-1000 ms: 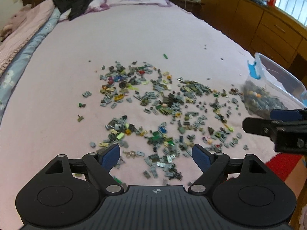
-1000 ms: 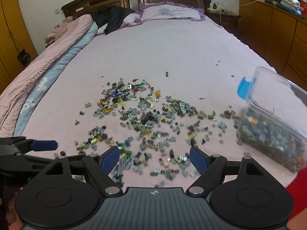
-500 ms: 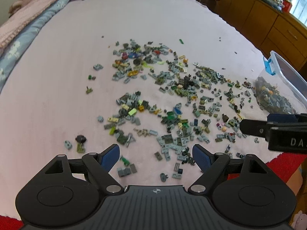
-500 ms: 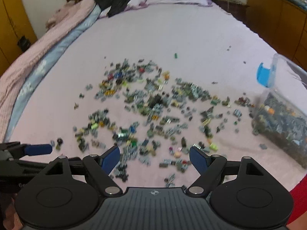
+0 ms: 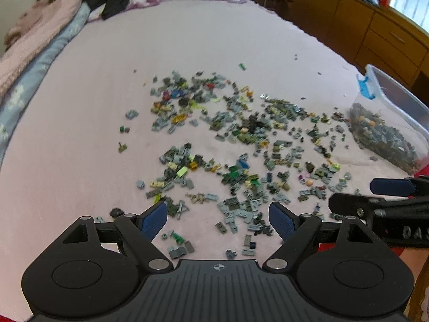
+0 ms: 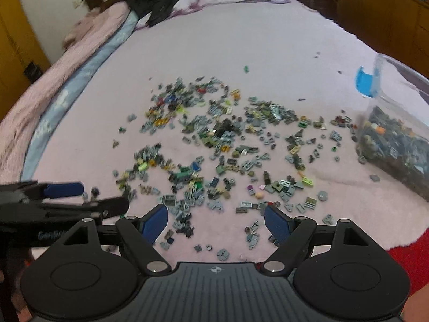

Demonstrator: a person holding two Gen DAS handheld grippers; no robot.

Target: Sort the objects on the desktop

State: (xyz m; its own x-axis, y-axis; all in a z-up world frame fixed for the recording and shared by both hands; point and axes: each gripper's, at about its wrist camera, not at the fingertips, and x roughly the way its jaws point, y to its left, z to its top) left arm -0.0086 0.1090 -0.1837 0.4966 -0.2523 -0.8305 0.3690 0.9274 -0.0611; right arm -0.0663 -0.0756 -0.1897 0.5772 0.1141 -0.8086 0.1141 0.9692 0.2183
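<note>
Hundreds of small bricks lie scattered mid-bed, clear box near its right edge; bare sheet beyond. Left tongs and right tongs spread wide, empty.

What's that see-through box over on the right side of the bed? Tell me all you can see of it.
The clear plastic box lies tipped on the pink bedspread, at the right edge of the scattered small bricks. A blue latch sits on its rim. Many mostly grey and dark pieces fill its lower part. Neither gripper touches it.
</note>
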